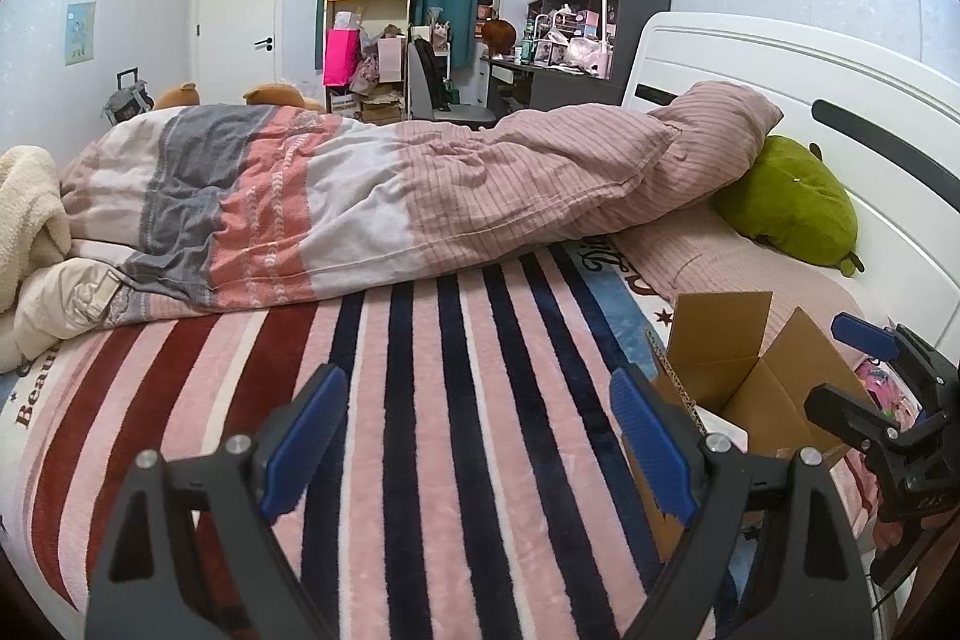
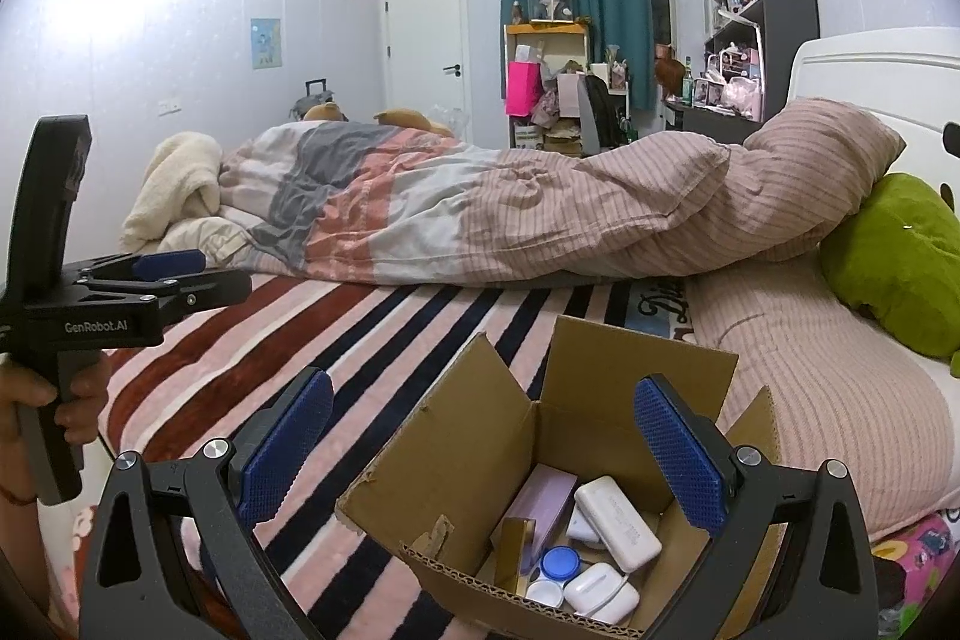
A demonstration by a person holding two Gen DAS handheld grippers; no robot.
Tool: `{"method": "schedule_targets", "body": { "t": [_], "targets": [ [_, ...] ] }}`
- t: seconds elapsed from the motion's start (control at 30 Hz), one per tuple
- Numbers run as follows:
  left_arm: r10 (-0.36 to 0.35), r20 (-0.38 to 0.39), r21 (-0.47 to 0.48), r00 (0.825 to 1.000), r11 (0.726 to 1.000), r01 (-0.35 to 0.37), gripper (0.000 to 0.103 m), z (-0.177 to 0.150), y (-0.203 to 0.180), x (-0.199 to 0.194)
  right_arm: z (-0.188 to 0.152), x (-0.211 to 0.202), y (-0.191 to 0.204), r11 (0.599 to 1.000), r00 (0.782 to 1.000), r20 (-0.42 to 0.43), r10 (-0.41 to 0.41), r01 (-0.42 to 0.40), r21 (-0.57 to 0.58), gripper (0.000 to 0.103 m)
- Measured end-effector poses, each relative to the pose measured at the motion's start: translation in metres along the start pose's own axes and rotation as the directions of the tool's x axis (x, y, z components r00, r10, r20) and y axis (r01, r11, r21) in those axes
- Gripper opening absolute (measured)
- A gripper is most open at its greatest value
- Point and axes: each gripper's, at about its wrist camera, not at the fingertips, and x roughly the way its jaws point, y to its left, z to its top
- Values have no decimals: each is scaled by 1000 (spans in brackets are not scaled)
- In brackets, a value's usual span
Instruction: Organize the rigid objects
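Currently both jaws wide, holding nothing: right gripper (image 2: 483, 454) above open cardboard box (image 2: 480, 436), left gripper (image 1: 477, 436) at its 9 o'clock over striped blanket (image 1: 420, 340).

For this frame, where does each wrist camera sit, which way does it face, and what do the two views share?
Left wrist: on the left gripper, low over the striped blanket, facing across the bed; the right gripper shows at the right edge.
Right wrist: on the right gripper, above the open cardboard box, facing the same way; the left gripper and the holding hand show on the left.
Shared: box, blanket, rolled duvet, green plush.
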Motion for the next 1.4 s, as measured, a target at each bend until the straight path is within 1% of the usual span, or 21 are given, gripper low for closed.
{"method": "schedule_targets", "body": {
  "t": [1.13,1.4],
  "targets": [
    [1,-9,1,1000,1000,-1,88,-3,3,0,-11,5,-2,1000,1000,-11,0,0,2,101],
    [-1,-3,2,1000,1000,1,88,-3,4,0,-21,5,-2,1000,1000,-22,6,-6,3,101]
  ]
}}
